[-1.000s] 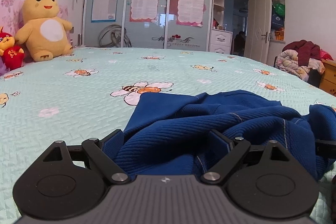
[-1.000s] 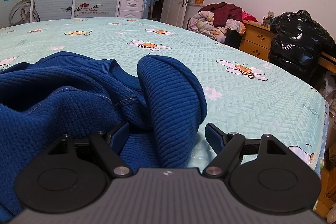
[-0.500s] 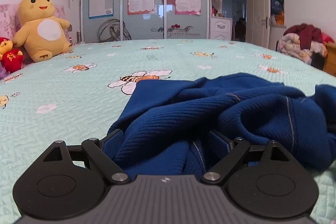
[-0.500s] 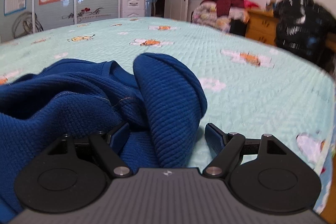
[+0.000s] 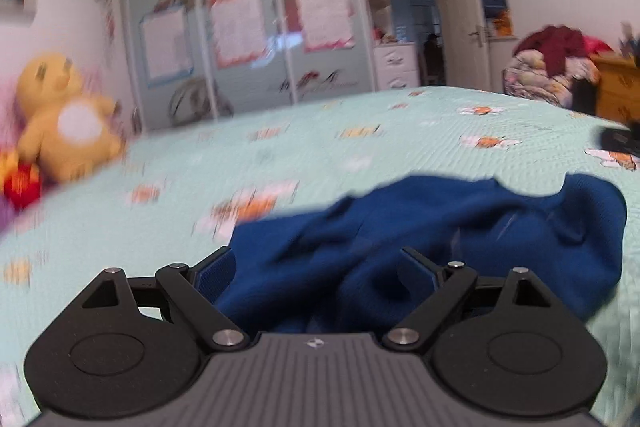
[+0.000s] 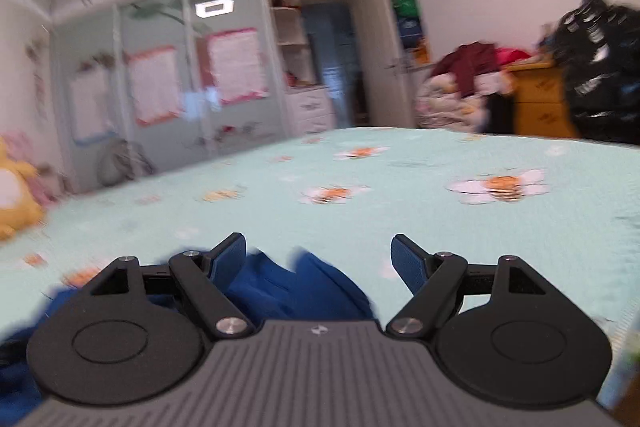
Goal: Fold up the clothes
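A crumpled dark blue knit sweater (image 5: 460, 227) lies on the pale green bedspread (image 5: 360, 147) with bee and flower prints. My left gripper (image 5: 312, 255) hovers over the sweater's near left part, jaws wide open; fabric shows between the fingers without being pinched. In the right wrist view only a bunched fold of the sweater (image 6: 296, 287) shows, low down and close to the left finger. My right gripper (image 6: 318, 241) is open above it, with bare bedspread (image 6: 400, 187) ahead. Both views are motion-blurred.
A yellow plush toy (image 5: 64, 119) and a red one (image 5: 20, 183) sit at the bed's far left. Sliding wardrobe doors (image 5: 248, 47) stand behind the bed. A heap of clothes (image 6: 464, 91), a wooden dresser (image 6: 540, 103) and a black puffy jacket (image 6: 600, 67) line the right side.
Both grippers have risen and rolled, so the room looks tilted. The sweater has dropped lower in both views, mostly under the right gripper. Both stay open.
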A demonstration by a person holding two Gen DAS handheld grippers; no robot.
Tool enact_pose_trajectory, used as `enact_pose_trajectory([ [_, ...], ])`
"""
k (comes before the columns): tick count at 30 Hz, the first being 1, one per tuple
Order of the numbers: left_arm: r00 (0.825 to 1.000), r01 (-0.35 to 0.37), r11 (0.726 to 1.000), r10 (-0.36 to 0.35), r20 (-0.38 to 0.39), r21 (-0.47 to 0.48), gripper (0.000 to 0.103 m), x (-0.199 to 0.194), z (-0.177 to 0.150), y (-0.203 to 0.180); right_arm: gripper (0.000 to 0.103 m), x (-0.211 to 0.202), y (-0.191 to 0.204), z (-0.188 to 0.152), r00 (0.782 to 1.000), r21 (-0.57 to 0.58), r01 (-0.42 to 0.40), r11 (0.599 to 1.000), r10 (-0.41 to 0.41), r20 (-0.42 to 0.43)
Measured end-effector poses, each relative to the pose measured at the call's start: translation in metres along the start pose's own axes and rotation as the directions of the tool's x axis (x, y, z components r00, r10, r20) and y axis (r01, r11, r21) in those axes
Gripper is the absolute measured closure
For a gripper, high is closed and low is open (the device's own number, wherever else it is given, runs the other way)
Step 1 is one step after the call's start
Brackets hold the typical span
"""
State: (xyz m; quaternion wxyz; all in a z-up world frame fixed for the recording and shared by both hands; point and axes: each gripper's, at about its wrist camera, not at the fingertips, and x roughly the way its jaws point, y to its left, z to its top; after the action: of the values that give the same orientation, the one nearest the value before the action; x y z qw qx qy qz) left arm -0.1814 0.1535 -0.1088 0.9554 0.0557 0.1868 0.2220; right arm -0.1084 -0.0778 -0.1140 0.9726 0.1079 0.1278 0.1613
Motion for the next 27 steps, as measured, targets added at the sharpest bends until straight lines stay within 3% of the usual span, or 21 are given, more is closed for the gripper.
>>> enact_pose_trajectory([
  [2,1.0,-0.007,0.999,0.007,0.004,0.037,0.012,0.011,0.019,-0.017,0.023,0.026,-0.001,0.016,0.987,0.059,-0.148,0.987,0.151,-0.058],
  [3,1.0,-0.013,0.999,0.013,0.006,0.05,0.012,0.014,0.023,-0.023,0.023,0.046,0.0,0.019,0.97,0.071,-0.21,0.975,0.216,-0.11],
  [9,0.998,-0.052,0.992,0.056,-0.031,0.116,0.012,0.025,0.025,-0.044,0.025,0.15,-0.006,0.012,0.922,0.256,-0.237,0.937,0.3,-0.243],
  [12,0.996,-0.065,0.986,0.074,-0.053,0.152,0.012,0.031,0.021,-0.047,0.039,0.199,-0.015,0.0,0.885,0.345,-0.227,0.911,0.341,-0.318],
  [15,0.995,-0.08,0.981,0.091,-0.052,0.179,0.012,0.041,0.024,-0.052,0.061,0.23,-0.017,-0.028,0.834,0.401,-0.222,0.889,0.386,-0.394],
  [17,0.994,-0.087,0.978,0.096,-0.041,0.19,0.012,0.047,0.029,-0.057,0.102,0.23,-0.019,-0.023,0.786,0.449,-0.33,0.831,0.505,-0.357],
  [19,0.995,-0.094,0.978,0.099,-0.014,0.184,0.012,0.047,0.036,-0.058,0.102,0.226,-0.017,-0.019,0.739,0.462,-0.419,0.782,0.589,-0.327],
  [20,0.995,-0.095,0.98,0.098,-0.005,0.174,0.012,0.046,0.04,-0.057,0.102,0.221,-0.012,-0.019,0.704,0.465,-0.479,0.745,0.642,-0.303],
  [22,0.996,-0.084,0.985,0.084,0.006,0.151,0.012,0.042,0.047,-0.056,0.102,0.206,-0.004,-0.016,0.629,0.464,-0.592,0.659,0.738,-0.246],
  [24,1.0,-0.014,0.987,0.015,0.0,0.158,0.012,0.037,0.052,-0.057,0.102,0.188,0.003,-0.01,0.544,0.451,-0.693,0.563,0.818,-0.186],
  [26,0.999,0.029,0.976,-0.033,0.012,0.218,0.012,0.03,0.053,-0.063,0.102,0.174,0.01,-0.004,0.476,0.417,-0.755,0.506,0.861,-0.181],
  [27,0.999,0.042,0.969,-0.047,0.015,0.244,0.012,0.027,0.052,-0.066,0.102,0.169,0.011,-0.004,0.46,0.404,-0.766,0.499,0.866,-0.198],
])
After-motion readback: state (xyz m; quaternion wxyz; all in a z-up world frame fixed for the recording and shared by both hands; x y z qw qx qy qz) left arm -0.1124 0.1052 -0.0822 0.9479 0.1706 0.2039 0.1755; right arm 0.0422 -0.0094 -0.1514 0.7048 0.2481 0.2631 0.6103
